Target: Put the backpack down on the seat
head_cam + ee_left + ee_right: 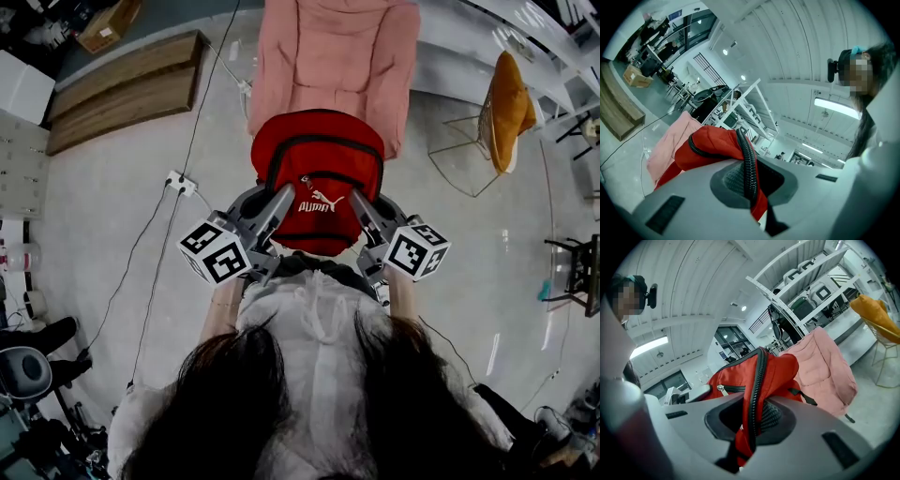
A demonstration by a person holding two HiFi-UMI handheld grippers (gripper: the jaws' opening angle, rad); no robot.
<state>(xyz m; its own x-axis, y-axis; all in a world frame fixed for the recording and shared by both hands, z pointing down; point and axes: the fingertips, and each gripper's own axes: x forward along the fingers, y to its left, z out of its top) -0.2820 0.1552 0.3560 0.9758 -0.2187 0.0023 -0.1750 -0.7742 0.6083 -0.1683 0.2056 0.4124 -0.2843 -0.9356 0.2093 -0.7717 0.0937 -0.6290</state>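
So the left gripper (pixel 279 199) and right gripper (pixel 362 202) are each pinched shut on a side edge of the red fabric backpack (pixel 319 173), carried between them. The pink padded seat (pixel 333 56) sits straight ahead, just beyond it, about equally near both hands.

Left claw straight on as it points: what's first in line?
Left claw, shut on the red backpack, points toward the pink chair; probably that comes first, though depth is unclear.

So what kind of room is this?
Probably a workshop or lab, not a home: tall metal shelves stacked with gear, a power strip lying out on the bare floor, and a cardboard box.
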